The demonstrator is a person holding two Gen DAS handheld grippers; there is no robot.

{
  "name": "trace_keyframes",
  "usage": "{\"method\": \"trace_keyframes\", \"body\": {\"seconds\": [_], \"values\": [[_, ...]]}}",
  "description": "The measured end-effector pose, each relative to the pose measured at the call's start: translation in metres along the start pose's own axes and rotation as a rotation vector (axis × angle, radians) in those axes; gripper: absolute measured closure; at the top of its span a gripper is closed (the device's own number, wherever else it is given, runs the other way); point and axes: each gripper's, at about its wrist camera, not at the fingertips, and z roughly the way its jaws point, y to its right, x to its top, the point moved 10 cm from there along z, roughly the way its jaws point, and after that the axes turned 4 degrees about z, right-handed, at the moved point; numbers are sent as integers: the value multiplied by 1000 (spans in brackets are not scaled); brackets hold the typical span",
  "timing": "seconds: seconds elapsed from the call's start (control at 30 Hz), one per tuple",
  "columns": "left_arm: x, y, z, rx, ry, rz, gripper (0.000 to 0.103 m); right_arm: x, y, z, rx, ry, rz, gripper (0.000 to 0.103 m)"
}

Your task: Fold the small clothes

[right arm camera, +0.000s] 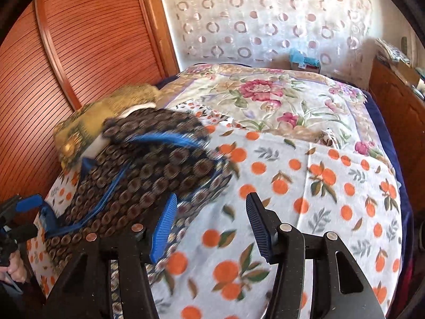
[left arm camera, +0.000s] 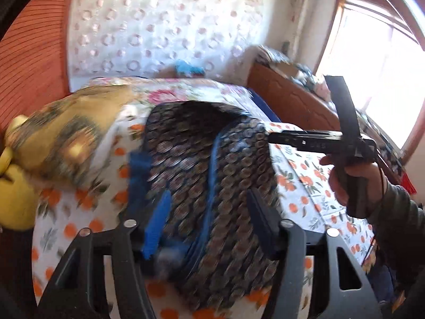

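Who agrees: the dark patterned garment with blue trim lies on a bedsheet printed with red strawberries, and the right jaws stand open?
Not strawberries. The right wrist view shows the bedsheet printed with oranges and leaves. The dark patterned garment with blue trim does lie on it, and the right gripper jaws stand open.

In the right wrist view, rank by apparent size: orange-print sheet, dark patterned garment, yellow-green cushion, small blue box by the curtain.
1. orange-print sheet
2. dark patterned garment
3. yellow-green cushion
4. small blue box

The garment lies nearer the camera than the cushion and box, so real sizes stay unsure.
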Motion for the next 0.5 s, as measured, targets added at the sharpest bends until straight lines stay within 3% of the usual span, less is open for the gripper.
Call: {"method": "trace_keyframes", "body": {"seconds": [0.07, 0.17, 0.23, 0.33, 0.5], "values": [[18, 16, 20, -64, -40, 52, 48, 4, -3, 1, 25, 11, -14, 47], [33, 24, 58, -79, -126, 121, 50, 12, -11, 3, 47, 21, -44, 47], [43, 23, 84, -73, -174, 143, 50, 19, 4, 17, 41, 27, -55, 47], [57, 15, 113, -58, -226, 142, 50, 24, 18, 18, 53, 44, -29, 47], [71, 24, 142, -152, -291, 150, 53, 14, 38, 8, 72, 66, -18, 47]]}}
